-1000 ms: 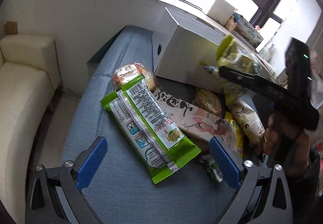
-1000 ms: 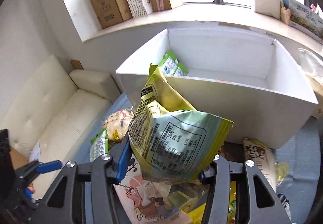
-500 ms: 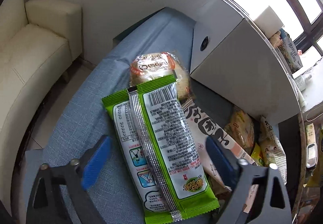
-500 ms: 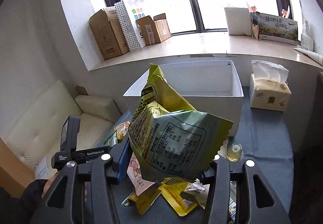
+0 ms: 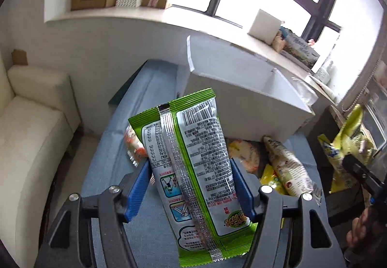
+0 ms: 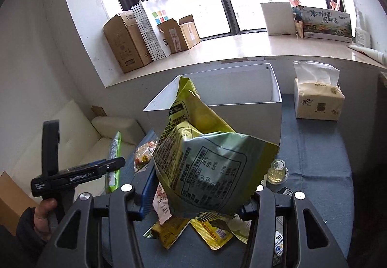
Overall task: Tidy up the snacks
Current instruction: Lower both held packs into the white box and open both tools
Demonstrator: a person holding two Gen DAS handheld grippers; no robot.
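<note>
Blue pads of my left gripper (image 5: 188, 171) are closing on a long green snack packet (image 5: 193, 159), which is lifted off the blue tablecloth (image 5: 113, 183) and stands tilted before the open white box (image 5: 241, 89). My right gripper (image 6: 198, 195) is shut on a crumpled yellow-green chip bag (image 6: 208, 166), held in the air short of the white box (image 6: 254, 120). That bag (image 5: 348, 144) also shows at the right edge of the left wrist view. Seen from the right wrist, the green packet (image 6: 115, 156) appears edge-on at the left.
Several loose snack packets (image 5: 287, 168) lie on the cloth in front of the box, more of them (image 6: 212, 231) under my right gripper. A tissue pack (image 6: 319, 103) and a small glass bottle (image 6: 277, 171) stand right of the box. A cream sofa (image 5: 31, 127) is to the left.
My left gripper has narrowed onto the green packet and raised it off the cloth. My right gripper drew back from the box with the chip bag, then stayed still.
</note>
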